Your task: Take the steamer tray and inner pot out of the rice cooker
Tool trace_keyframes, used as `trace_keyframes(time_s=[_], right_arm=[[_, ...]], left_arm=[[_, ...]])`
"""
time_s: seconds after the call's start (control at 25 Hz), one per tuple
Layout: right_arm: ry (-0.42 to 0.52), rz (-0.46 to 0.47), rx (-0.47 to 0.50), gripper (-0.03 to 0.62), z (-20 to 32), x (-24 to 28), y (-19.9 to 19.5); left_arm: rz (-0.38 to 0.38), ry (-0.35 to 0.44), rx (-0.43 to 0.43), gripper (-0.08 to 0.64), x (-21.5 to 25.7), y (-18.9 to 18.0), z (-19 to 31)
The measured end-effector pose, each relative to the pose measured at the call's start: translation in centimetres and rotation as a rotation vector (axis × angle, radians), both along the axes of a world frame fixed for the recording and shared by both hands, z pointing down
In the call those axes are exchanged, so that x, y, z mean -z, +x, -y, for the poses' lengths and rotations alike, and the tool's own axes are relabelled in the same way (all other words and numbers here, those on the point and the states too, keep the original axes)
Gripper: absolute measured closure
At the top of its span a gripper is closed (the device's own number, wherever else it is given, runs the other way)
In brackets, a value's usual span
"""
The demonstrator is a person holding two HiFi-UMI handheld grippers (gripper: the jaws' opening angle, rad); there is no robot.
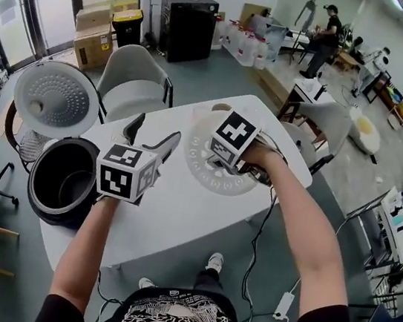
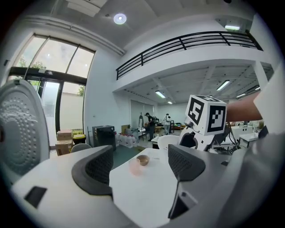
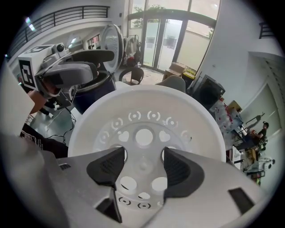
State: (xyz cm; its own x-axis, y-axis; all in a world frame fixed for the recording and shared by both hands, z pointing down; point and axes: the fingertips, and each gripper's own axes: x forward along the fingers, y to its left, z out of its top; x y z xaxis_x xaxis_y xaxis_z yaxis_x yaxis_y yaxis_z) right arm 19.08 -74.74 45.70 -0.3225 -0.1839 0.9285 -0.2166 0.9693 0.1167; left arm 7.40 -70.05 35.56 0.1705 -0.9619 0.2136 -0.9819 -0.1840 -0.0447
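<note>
Tray out, pot still in.
R gripper (image 3: 143, 164) jaws pinch white perforated plastic steamer tray (image 3: 151, 100) at centre, low over white counter (image 1: 177, 220) for set-down; L gripper (image 2: 140, 167) jaws wide, empty, free for black inner pot (image 1: 63, 181).

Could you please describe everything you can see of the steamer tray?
The steamer tray is a round, translucent white plastic dish with a raised rim and round, heart-shaped and arc holes. It is out of the rice cooker, over the white table, under the right gripper, jaws astride its centre; grip unclear.
</note>
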Motion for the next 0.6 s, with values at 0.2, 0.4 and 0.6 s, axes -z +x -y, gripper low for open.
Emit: trace_keyframes(time_s=[0.2,0.4,0.6], right_arm=[[-0.022,-0.029,-0.022,0.299,6.6,-2.7,7.8],[-0.045,-0.050,-0.046,0.299,14.5,-6.0,15.3],[-0.073,-0.086,-0.052,0.299,21.3,-10.3,21.7]], left_arm=[[-0.022,-0.001,-0.009,0.179,-1.6,7.1,7.6],[-0.027,-0.037,-0.030,0.179,-4.8,14.3,15.9],[-0.024,-0.083,-0.039,0.179,-8.3,20.2,22.7]])
